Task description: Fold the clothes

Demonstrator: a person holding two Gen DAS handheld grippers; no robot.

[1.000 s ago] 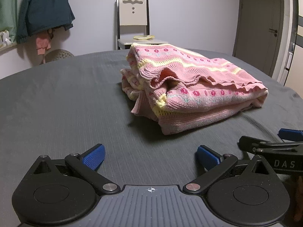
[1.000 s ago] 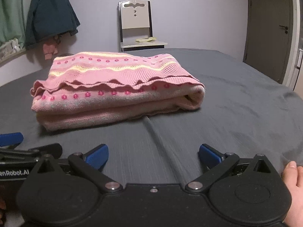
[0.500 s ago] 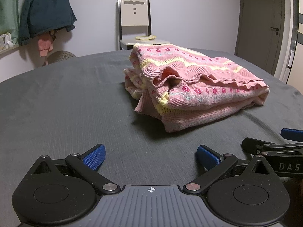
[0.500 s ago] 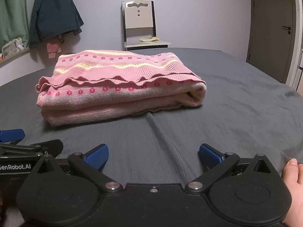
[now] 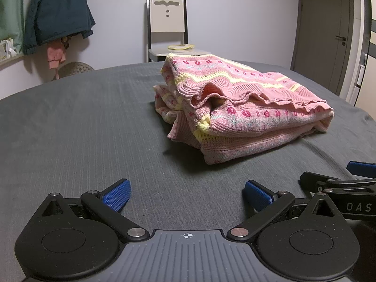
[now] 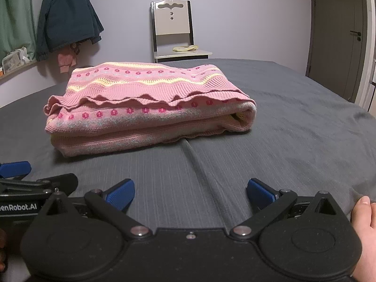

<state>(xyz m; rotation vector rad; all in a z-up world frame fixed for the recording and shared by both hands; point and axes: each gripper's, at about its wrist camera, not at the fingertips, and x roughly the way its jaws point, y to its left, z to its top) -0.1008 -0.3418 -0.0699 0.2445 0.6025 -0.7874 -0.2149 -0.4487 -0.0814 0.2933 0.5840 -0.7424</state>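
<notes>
A pink knitted sweater (image 5: 242, 110) with yellow bands and red flower dots lies folded in a thick stack on the dark grey bed cover (image 5: 82, 122). In the right wrist view the same sweater (image 6: 150, 108) sits straight ahead, its rolled fold to the right. My left gripper (image 5: 187, 193) stands open low over the cover, short of the sweater, nothing between its blue pads. My right gripper (image 6: 190, 193) is also open and empty, well back from the sweater. Each gripper shows at the edge of the other's view.
A chair (image 5: 168, 30) with a yellow cloth on its seat stands by the far wall. A dark jacket (image 5: 56, 11) hangs at the left. A grey door (image 5: 329, 30) is at the right. A hand (image 6: 364, 218) holds the right gripper. A crease (image 6: 199, 164) runs through the cover.
Both grippers have drawn back slightly from the folded sweater and stayed open. The sweater has not moved.
</notes>
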